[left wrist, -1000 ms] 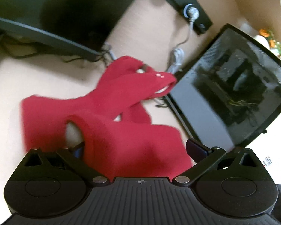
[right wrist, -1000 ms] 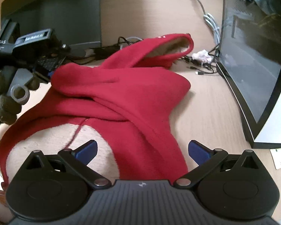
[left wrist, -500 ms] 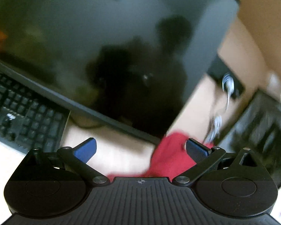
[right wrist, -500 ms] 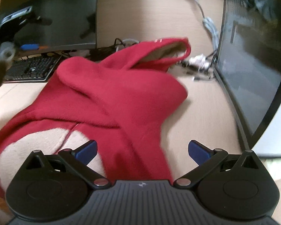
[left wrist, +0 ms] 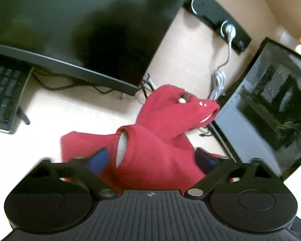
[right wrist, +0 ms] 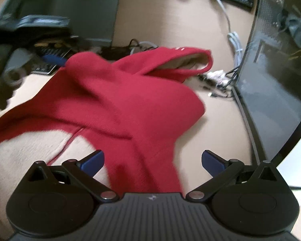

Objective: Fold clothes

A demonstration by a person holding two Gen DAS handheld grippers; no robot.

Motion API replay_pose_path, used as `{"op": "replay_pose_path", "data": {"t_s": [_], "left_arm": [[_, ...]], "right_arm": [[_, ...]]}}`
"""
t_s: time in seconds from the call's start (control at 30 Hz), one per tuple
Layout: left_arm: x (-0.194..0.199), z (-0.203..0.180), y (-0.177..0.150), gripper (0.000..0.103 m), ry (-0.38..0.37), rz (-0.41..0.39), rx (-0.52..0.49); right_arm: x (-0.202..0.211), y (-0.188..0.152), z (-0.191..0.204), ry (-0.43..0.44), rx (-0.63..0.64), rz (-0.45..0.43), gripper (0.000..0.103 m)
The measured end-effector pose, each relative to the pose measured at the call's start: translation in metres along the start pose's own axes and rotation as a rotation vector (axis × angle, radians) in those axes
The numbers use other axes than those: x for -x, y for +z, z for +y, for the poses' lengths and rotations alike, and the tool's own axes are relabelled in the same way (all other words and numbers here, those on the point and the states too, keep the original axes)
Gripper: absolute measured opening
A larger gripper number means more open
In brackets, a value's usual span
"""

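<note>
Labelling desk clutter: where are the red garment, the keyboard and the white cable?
Red garment (right wrist: 130, 100): right wrist view, its bunched middle.
Keyboard (left wrist: 2, 94): left wrist view, its keys.
White cable (left wrist: 217, 80): left wrist view, its coiled bundle.

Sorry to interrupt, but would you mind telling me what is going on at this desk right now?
A person is folding a red fleece hoodie on a pale wooden desk, using a handheld gripper in each hand. The left gripper is closing its jaws, with a bunch of the red fabric between them. The right gripper hovers open over the hoodie's lower part. The garment lies crumpled between a dark monitor and a glass-sided computer case.
</note>
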State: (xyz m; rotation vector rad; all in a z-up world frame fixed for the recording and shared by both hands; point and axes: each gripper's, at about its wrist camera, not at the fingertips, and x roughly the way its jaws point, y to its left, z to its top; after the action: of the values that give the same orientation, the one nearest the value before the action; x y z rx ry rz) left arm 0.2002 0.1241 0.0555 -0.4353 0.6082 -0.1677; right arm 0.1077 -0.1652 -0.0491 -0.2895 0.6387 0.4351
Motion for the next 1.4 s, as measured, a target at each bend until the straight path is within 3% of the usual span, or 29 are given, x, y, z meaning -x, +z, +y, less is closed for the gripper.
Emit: {"op": "replay_pose_path", "data": {"t_s": [0.1,0.13,0.17,0.27,0.4,0.5,0.57,0.63,0.67,0.7,0.73,0.83,0.93,1.07,1.13,1.23,1.4], "left_arm": [[-0.014,-0.009,-0.001,0.052,0.086,0.002,-0.075],[-0.018,-0.012,-0.002,0.033,0.116,-0.004,-0.103],[-0.010,-0.013,-0.001,0.024,0.135,-0.035,-0.113],[0.019,-0.020,0.004,0.020,0.177,-0.134,-0.152],[0.054,-0.022,-0.008,0.020,0.244,-0.160,-0.259],[0.048,-0.008,-0.035,0.020,0.278,-0.065,-0.252],[0.041,0.003,-0.049,0.024,0.282,-0.011,-0.219],[0.048,0.005,-0.050,0.029,0.249,-0.032,-0.184],[0.053,0.005,-0.049,0.037,0.225,-0.045,-0.168],[0.063,0.002,-0.047,0.059,0.197,-0.067,-0.159],[0.073,0.000,-0.045,0.075,0.168,-0.088,-0.149],[0.094,-0.017,-0.046,0.090,0.074,-0.122,-0.164],[0.096,-0.019,-0.062,0.094,-0.044,-0.050,-0.110],[0.059,-0.005,-0.093,0.094,-0.018,0.079,-0.089],[0.048,-0.006,-0.097,0.096,-0.010,0.042,-0.154],[0.024,-0.022,-0.091,0.101,0.033,0.088,-0.290],[-0.017,-0.018,-0.066,0.102,0.055,0.099,-0.320]], "right_arm": [[0.001,-0.006,0.003,0.012,-0.004,0.016,0.103],[0.001,-0.008,0.002,0.010,-0.009,0.020,0.103],[0.002,-0.009,0.001,0.006,-0.014,0.024,0.103],[0.006,-0.012,-0.004,-0.016,-0.027,0.025,0.103],[0.007,-0.012,-0.014,-0.039,-0.041,0.028,0.103],[0.003,-0.012,-0.015,-0.046,-0.039,0.041,0.103],[0.002,-0.011,-0.013,-0.044,-0.020,0.048,0.103],[0.001,-0.009,-0.010,-0.044,0.009,0.048,0.103],[0.002,-0.007,-0.009,-0.046,0.021,0.045,0.103],[0.002,-0.006,-0.008,-0.046,0.024,0.041,0.103],[0.003,-0.004,-0.008,-0.046,0.023,0.037,0.103],[0.002,0.000,-0.008,-0.019,-0.015,0.034,0.103],[-0.006,0.001,-0.007,0.017,-0.060,0.051,0.103],[-0.029,-0.003,-0.005,0.021,-0.093,0.087,0.103],[-0.042,0.002,-0.008,0.032,-0.110,0.102,0.103],[-0.062,0.010,-0.014,0.053,-0.132,0.122,0.103],[-0.094,0.030,-0.027,0.073,-0.153,0.121,0.103]]}}
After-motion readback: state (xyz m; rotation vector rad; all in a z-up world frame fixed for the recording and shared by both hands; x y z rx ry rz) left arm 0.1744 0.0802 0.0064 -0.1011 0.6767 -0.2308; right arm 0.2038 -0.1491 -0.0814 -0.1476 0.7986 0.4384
